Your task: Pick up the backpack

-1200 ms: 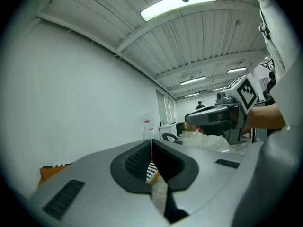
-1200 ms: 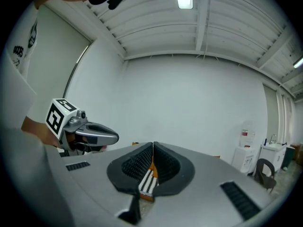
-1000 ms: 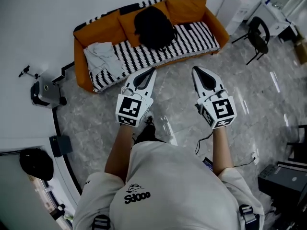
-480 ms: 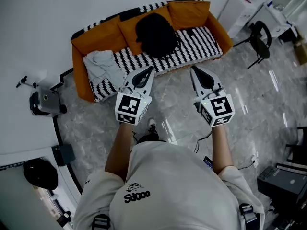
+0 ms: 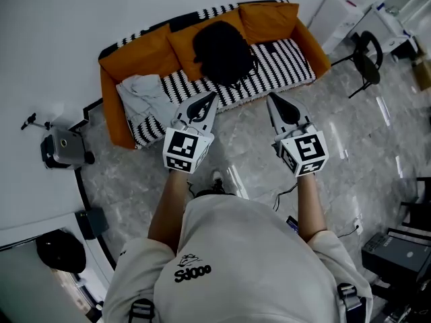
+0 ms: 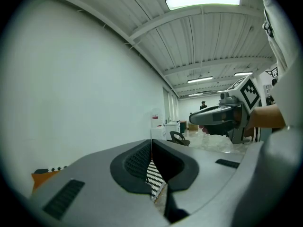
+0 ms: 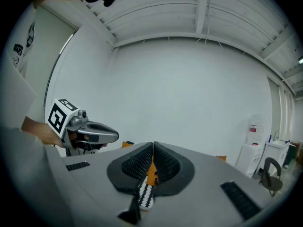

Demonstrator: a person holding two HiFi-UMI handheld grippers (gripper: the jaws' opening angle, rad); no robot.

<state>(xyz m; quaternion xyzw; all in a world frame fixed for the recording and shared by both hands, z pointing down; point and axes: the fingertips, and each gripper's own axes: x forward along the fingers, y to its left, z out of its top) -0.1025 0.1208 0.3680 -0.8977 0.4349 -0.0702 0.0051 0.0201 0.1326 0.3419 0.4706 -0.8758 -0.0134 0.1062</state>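
A black backpack leans upright against the orange back cushions of a sofa that has a black-and-white striped cover. Both grippers are held out level over the marble floor, just short of the sofa's front edge and apart from the backpack. My left gripper points at the seat below the backpack's left side, jaws shut and empty. My right gripper is beside it, also shut and empty. In the left gripper view the closed jaws hide the sofa; the right gripper view shows shut jaws too.
A crumpled grey cloth lies on the sofa's left end. A black chair and a white cabinet stand to the right. A small machine sits on the floor at left. A dark case is at right.
The person has stepped toward the sofa; both grippers now reach close to its front edge. Both jaws stay shut.
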